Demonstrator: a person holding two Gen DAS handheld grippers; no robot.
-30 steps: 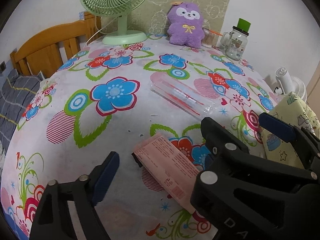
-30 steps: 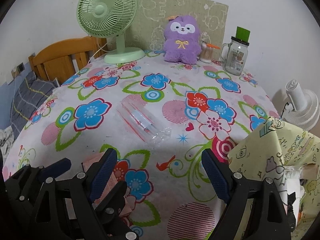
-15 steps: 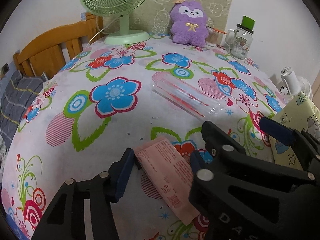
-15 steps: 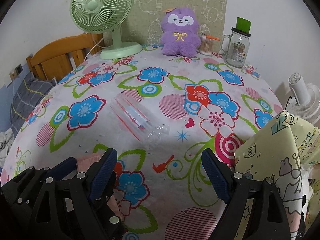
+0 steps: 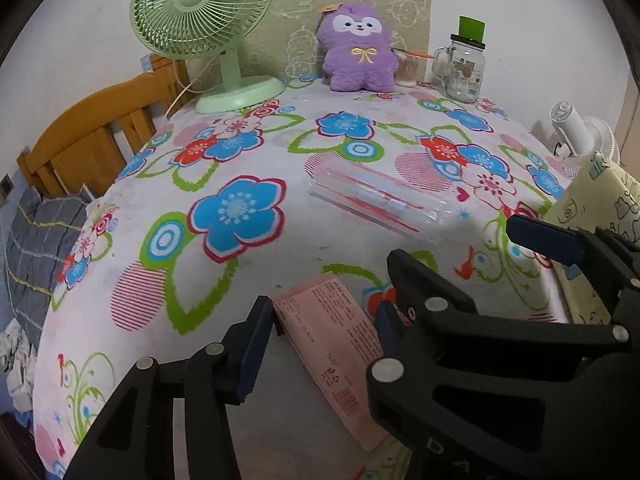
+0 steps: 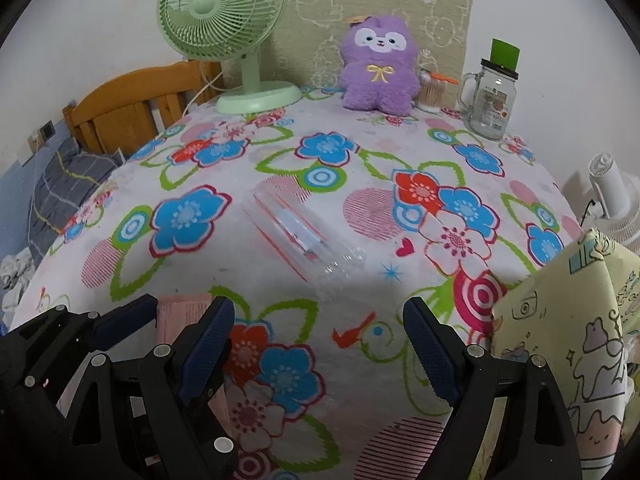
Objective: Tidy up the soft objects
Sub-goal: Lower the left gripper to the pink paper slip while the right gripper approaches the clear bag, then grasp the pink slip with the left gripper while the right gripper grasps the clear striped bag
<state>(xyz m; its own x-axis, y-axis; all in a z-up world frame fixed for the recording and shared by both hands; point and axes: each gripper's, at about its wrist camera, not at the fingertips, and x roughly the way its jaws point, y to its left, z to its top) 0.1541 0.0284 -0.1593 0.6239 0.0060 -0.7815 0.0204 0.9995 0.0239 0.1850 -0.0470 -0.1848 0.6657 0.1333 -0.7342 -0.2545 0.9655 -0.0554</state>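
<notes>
Left gripper (image 5: 320, 320) jaws narrowed from wide open to bracketing the pink packet (image 5: 332, 344); right gripper (image 6: 316, 344) backed off slightly.

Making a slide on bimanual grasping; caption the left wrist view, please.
Left gripper fingers closing around a pink packet on the floral tablecloth, purple plush behind.

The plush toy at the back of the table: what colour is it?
Purple plush toy, white face, yellow bow; clearest in the right wrist view.

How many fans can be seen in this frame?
2. The green desk fan stands on the table's far left corner; a white fan sits off the table's right edge, partly hidden behind the yellow bag.
</notes>
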